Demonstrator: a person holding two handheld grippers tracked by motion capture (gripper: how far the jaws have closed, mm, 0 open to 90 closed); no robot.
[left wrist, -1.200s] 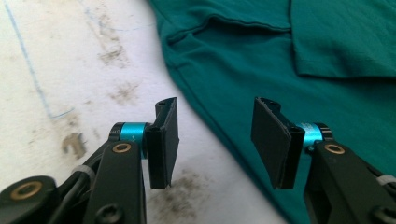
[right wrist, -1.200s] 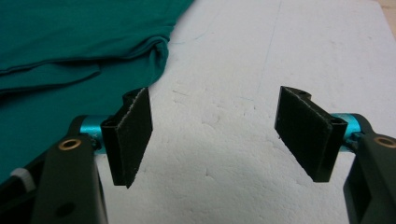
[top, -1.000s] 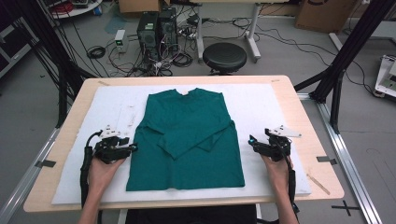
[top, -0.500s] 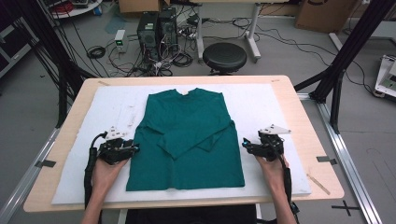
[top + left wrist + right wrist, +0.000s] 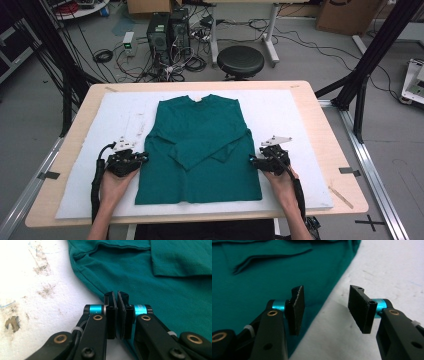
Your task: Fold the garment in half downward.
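From the high view, your green shirt (image 5: 200,145) lies flat on the white mat (image 5: 300,120), sleeves folded across the chest, collar pointing away from you. Your left gripper (image 5: 141,159) sits at the shirt's left edge and your right gripper (image 5: 253,160) at its right edge, both about level with the folded sleeves; from up here you cannot judge how wide either pair of jaws stands.

Your left gripper view settles that for one side: the left gripper (image 5: 117,296) has its jaws drawn together on the shirt's (image 5: 162,290) side hem, a sliver of fabric pinched between the pads, stained mat (image 5: 37,290) to the left.

Your right gripper view shows the right gripper (image 5: 325,293) with jaws just closing but apart, straddling the shirt's (image 5: 262,277) edge, gripping nothing
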